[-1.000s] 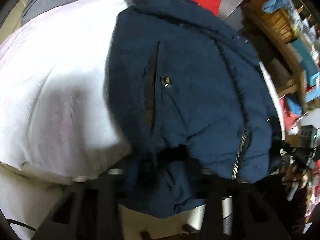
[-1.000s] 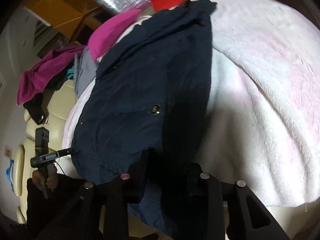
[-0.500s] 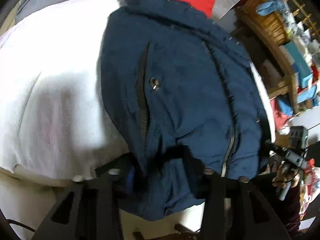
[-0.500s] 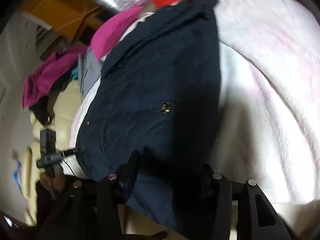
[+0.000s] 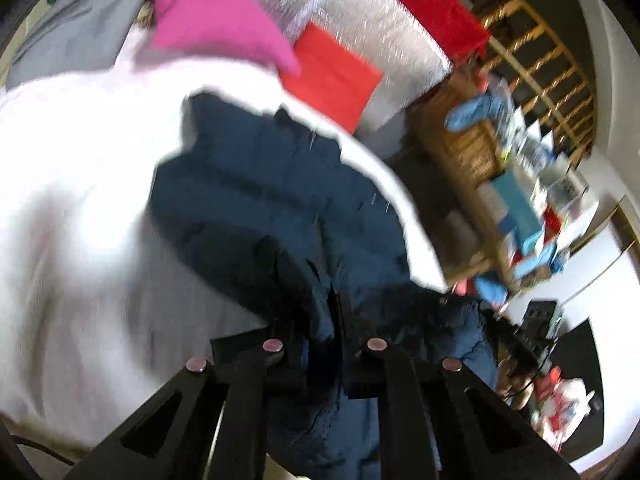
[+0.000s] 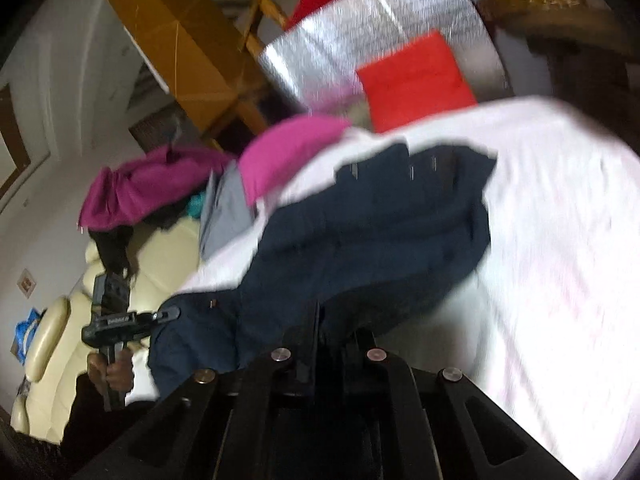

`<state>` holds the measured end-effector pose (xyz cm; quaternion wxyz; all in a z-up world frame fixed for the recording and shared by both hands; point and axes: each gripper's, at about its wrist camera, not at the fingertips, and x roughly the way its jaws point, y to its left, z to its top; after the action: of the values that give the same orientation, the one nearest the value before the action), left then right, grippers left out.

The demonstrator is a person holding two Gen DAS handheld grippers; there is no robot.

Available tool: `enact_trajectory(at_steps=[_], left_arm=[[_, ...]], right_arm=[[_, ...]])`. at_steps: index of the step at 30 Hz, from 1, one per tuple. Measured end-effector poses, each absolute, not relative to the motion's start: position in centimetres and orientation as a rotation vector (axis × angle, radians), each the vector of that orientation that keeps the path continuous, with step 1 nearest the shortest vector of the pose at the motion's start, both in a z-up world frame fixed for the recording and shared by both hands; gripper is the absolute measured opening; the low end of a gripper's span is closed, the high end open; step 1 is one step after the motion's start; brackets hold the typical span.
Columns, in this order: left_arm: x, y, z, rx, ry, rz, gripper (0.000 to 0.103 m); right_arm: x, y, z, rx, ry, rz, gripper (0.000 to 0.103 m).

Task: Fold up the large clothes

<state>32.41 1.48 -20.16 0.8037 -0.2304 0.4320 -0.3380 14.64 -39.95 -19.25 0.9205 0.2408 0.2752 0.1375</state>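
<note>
Left wrist view: my left gripper (image 5: 334, 332) is clamped on the navy jacket's (image 5: 256, 200) near hem, my right gripper (image 6: 334, 340) likewise. I see the jacket lying lengthwise away from me across the white blanket (image 5: 80, 208), far end toward the red cushion (image 5: 332, 76).

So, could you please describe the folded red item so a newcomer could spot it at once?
Start at the white blanket under the navy jacket. At its far edge, a silver foil-covered block rises. The red item lies flat at its foot, beside a pink cushion; it alone is bright red and square-cornered.
</note>
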Motion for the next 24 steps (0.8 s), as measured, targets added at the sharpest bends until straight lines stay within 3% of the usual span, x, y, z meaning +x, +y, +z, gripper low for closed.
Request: enact_trajectory(at_steps=[10, 19, 24], left_arm=[[47.9, -1.8, -17.5, -0.569, 0.81, -0.614, 0.011], [61.3, -4.4, -23.8, -0.556, 0.916, -0.496, 0.011], [66.4, -5.2, -28.2, -0.621, 1.045, -0.46, 0.017]], right_arm=[[28.3, -44.3, -16.5, 0.661, 0.352, 0.162, 0.008], [43.1, -48.7, -20.3, 0.735, 0.41, 0.057, 0.007], [49.1, -50.6, -23.7, 0.817, 0.509, 0.017, 0.008]])
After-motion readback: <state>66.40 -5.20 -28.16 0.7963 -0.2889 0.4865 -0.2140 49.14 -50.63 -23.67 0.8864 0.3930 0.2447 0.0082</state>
